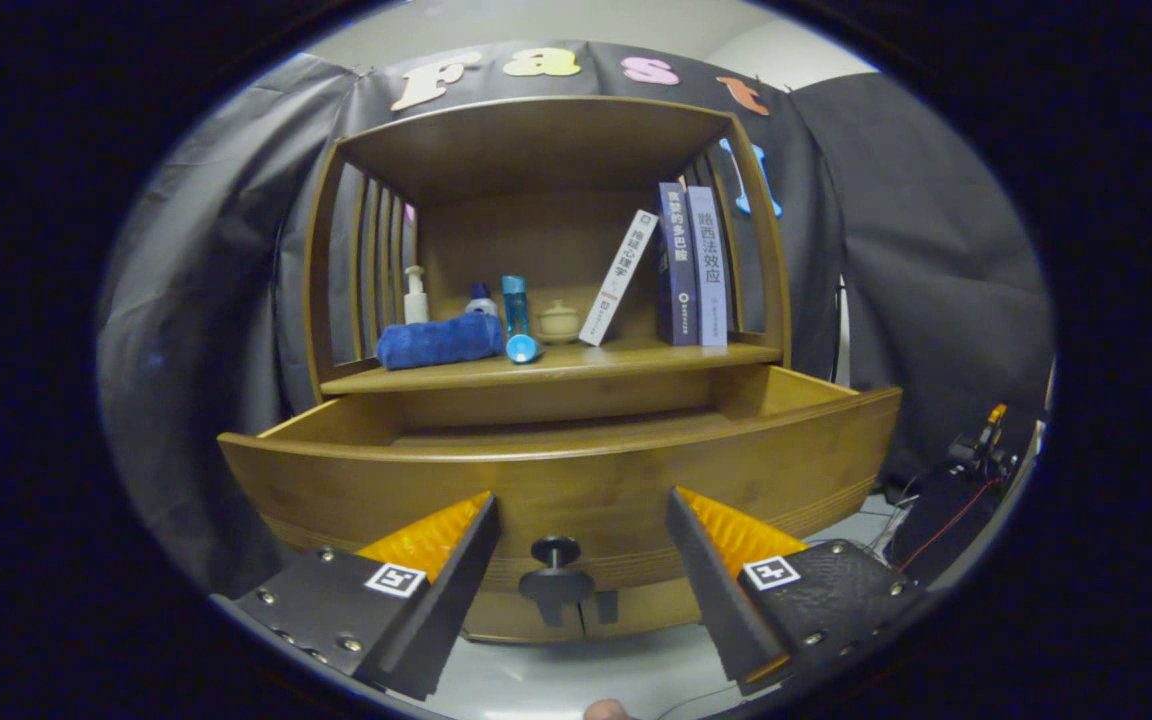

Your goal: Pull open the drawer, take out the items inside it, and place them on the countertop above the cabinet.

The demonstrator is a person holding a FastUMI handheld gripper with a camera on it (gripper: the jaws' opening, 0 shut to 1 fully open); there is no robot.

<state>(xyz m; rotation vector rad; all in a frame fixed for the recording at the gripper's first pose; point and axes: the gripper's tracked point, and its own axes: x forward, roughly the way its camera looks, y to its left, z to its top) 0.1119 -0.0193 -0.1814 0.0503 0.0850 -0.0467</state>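
the drawer point(556, 470) is being held pulled out; its knob point(556, 552) is being straddled by the wide-open, empty gripper point(581, 510), best lifted clear before reaching inside.

On the shelf point(556, 362), the pale upright book point(708, 265) carries the spine title 路西法效应. The dark book point(675, 265) just beside it shows characters ending in 的多巴胺, its first two too blurred to read. The white book point(619, 277) leaning against the dark one has a spine line ending in 心理学, with the smaller print below it illegible. The gripper point(579, 497), its fingers spread wide to either side of the drawer knob point(556, 552), bears a square black-and-white marker tag point(396, 579) on each finger base; neither tag carries readable letters.
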